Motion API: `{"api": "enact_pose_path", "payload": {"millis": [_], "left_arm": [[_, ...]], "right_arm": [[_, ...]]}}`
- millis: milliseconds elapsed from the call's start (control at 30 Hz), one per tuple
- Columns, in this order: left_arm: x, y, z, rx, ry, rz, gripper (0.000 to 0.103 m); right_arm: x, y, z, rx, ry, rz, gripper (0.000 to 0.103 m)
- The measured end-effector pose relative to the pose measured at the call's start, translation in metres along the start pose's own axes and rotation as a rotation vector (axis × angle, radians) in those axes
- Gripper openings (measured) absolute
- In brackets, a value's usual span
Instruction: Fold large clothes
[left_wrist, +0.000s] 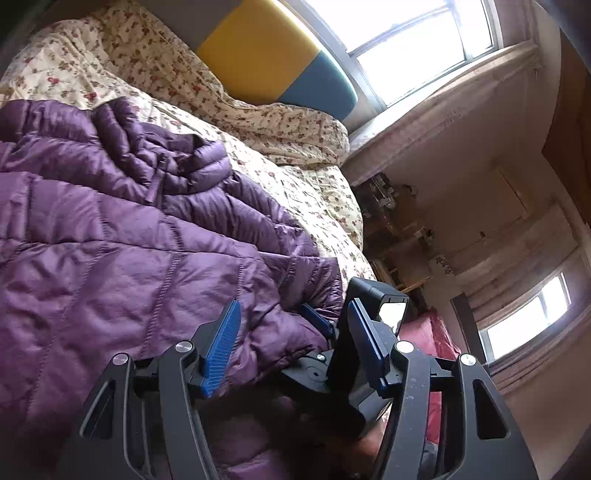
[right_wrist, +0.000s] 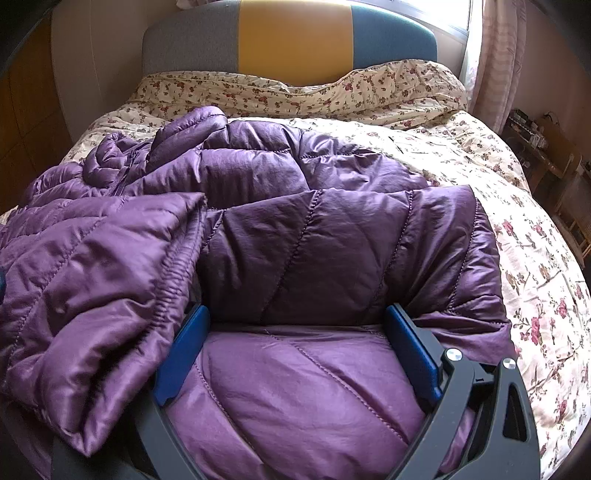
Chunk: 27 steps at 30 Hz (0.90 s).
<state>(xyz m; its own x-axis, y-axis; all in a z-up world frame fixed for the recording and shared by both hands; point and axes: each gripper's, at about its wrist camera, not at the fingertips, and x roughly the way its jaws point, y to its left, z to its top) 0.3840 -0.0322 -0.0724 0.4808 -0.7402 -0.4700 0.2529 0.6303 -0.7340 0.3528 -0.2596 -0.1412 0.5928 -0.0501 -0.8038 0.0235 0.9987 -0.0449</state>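
Note:
A purple quilted down jacket (right_wrist: 303, 236) lies spread on the bed, its collar and zipper at the far left; it also fills the left of the left wrist view (left_wrist: 110, 236). My right gripper (right_wrist: 297, 314) is open, its blue pads wide apart on either side of a puffy fold at the jacket's near edge. My left gripper (left_wrist: 293, 310) is open and empty, held above the jacket's edge. The right gripper (left_wrist: 332, 325) shows between the left one's fingers, low against the jacket.
The bed has a cream floral duvet (right_wrist: 524, 236) and a grey, yellow and teal headboard (right_wrist: 295, 33). A window (left_wrist: 424, 37) and a sill are beyond the bed. Shelves and clutter (right_wrist: 543, 147) stand along the right wall.

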Motion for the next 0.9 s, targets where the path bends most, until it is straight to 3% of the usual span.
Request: {"api": "enact_pose_path", "payload": {"millis": [133,367,533,633,733,900], "left_arm": [[-0.024,0.011,-0.004,-0.003,-0.051,0.078,0.059],[-0.064,0.032,-0.012,0.012,-0.101,0.231,0.059],[-0.087,0.043,-0.017,-0.007,-0.142,0.27,0.059],[-0.099,0.046,-0.019,-0.011,-0.164,0.287,0.059],[-0.108,0.05,-0.021,-0.013,-0.185,0.309,0.059],[-0.128,0.06,-0.023,-0.029,-0.213,0.338,0.059]], "right_arm": [[-0.004,0.0,0.003,-0.002,0.001,-0.008,0.093],[-0.029,-0.003,0.008,-0.015,-0.032,-0.066,0.066],[-0.055,-0.017,0.013,0.038,-0.065,-0.104,0.061],[-0.069,-0.024,0.021,0.117,-0.072,0.001,0.06],[-0.067,-0.013,0.029,0.137,-0.022,0.139,0.062],[-0.047,0.02,0.033,0.121,0.079,0.236,0.058]]}}
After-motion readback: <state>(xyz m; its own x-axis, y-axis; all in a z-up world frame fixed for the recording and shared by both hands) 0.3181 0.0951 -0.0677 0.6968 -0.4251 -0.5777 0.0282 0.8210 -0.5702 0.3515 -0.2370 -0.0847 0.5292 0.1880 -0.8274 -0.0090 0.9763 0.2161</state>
